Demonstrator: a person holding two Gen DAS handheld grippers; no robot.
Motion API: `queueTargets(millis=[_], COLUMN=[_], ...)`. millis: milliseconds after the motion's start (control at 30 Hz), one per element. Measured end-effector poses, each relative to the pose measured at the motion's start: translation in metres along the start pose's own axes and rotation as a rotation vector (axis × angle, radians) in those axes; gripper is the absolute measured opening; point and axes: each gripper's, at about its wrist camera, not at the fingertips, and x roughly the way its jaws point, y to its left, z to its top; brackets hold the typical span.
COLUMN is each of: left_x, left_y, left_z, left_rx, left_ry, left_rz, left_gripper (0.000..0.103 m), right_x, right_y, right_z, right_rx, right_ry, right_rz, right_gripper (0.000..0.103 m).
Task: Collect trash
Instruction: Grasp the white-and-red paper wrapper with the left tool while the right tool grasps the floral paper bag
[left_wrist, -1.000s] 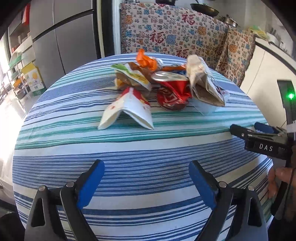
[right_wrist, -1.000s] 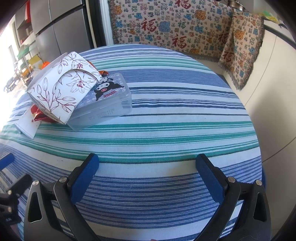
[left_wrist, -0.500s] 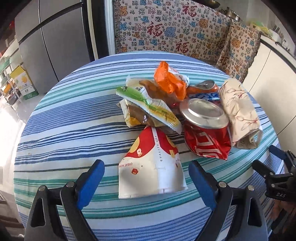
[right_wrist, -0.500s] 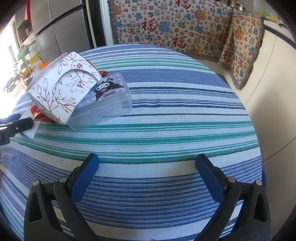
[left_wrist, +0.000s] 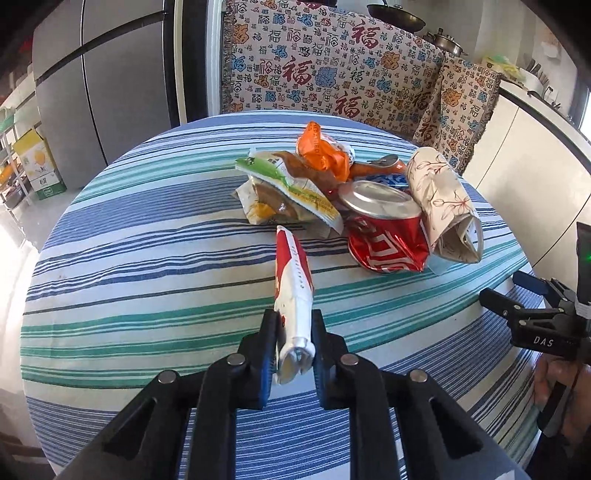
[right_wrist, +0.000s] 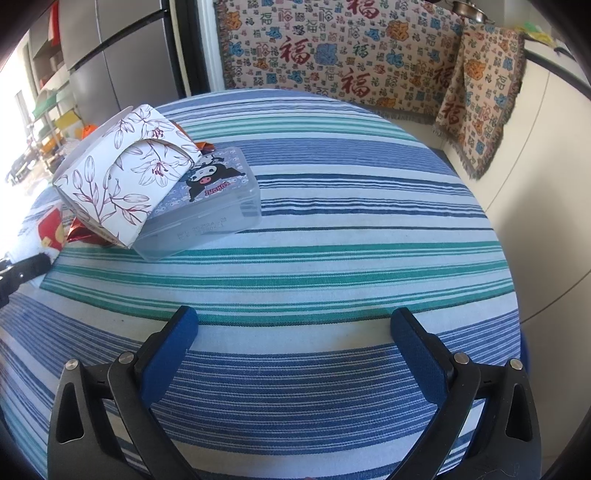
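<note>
Pinching the red-and-white paper carton (left_wrist: 293, 280), my left claw (left_wrist: 294, 332) had just closed on its near end, squashing it flat above the striped counter (left_wrist: 147, 258). It looked light, soft and crushable, so an end grip seemed enough. My right claw (right_wrist: 295, 332) stood wide and empty, well apart from the remaining trash pile (left_wrist: 332, 192).

Far ahead of the claw: big grey fridge (left_wrist: 110, 85), patterned blanket (left_wrist: 332, 74). Under it: striped tablecloth (left_wrist: 147, 258).
</note>
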Motion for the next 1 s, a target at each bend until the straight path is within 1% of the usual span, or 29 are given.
queueTargets(millis=[33,100,167,267,333,433,500,533,567,600,633,800,900,1000], left_x=[-0.001,-0.001,-0.003,-0.001,0.001,0.001,-0.001,-0.001,-0.002,-0.002,-0.003,-0.004,-0.009,-0.010], left_y=[0.002,0.004,0.004,-0.003,-0.005,-0.004,-0.001,-0.001,0.000,-0.001,-0.002,-0.012,-0.020,-0.030], left_z=[0.001,0.004,0.006,0.008,0.007,0.005,0.005,0.004,0.004,0.004,0.004,0.002,-0.001,-0.007], left_rx=[-0.004,-0.015,-0.011,0.012,0.019,0.018,0.012,0.009,0.008,0.011,0.014,0.047,0.068,0.088], left_ry=[-0.001,-0.003,-0.009,-0.012,-0.004,-0.001,-0.003,-0.003,-0.003,-0.002,-0.001,0.008,0.007,0.013], left_rz=[0.005,0.003,-0.005,-0.004,-0.006,-0.006,-0.011,-0.014,-0.018,-0.022,-0.024,-0.046,-0.063,-0.089], left_gripper=[0.018,0.018,0.018,0.019,0.019,0.019,0.019,0.019,0.019,0.019,0.019,0.019,0.019,0.019], right_x=[-0.007,-0.025,-0.042,-0.048,-0.039,-0.012,0.001,0.003,0.001,-0.001,-0.005,-0.037,-0.067,-0.077], right_y=[0.001,0.015,0.034,0.070,0.090,0.106,0.105,0.101,0.098,0.095,0.094,0.081,0.078,0.068], right_z=[0.000,0.005,0.017,0.044,0.062,0.078,0.082,0.083,0.083,0.084,0.083,0.069,0.044,0.014], right_rx=[0.012,0.017,0.003,-0.049,-0.089,-0.096,-0.079,-0.077,-0.073,-0.081,-0.100,-0.135,-0.169,-0.198], right_ry=[-0.020,-0.065,-0.112,-0.126,-0.109,-0.020,0.018,0.024,0.020,0.017,0.011,-0.032,-0.077,-0.072], right_rz=[0.023,0.095,0.144,0.192,0.184,0.123,0.082,0.074,0.084,0.073,0.057,0.068,0.058,0.037], right_gripper=[0.097,0.097,0.097,0.096,0.096,0.095,0.088,0.077,0.065,0.054,0.042,0.039,0.039,0.040])
